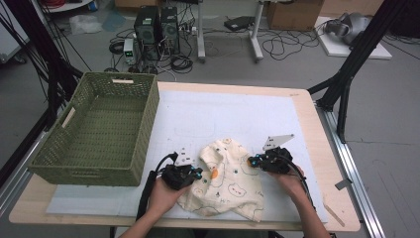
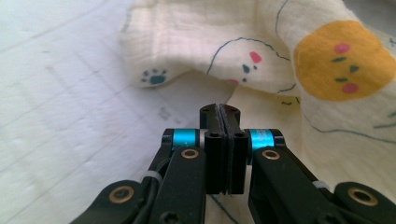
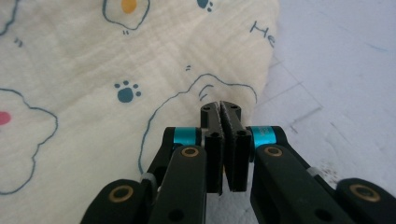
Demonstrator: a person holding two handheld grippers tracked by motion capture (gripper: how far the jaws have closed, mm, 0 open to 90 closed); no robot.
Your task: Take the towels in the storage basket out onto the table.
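Lab; computer towers [image 1: 157,27], floor cables [image 1: 277,45]

A light wooden table [image 1: 324,163] carries a large white mat [image 1: 223,114] covering most of its top. On the mat's left side sits a green woven basket [image 1: 99,131], reaching past the table's left edge. A crumpled cream cloth [image 1: 225,181] printed with cartoon animals lies on the mat near the front edge.

Your left gripper [image 1: 197,173] sits at seven o'clock, jaws pressed together; your right gripper [image 1: 251,161] sits at five o'clock, jaws likewise closed, tips facing inward.
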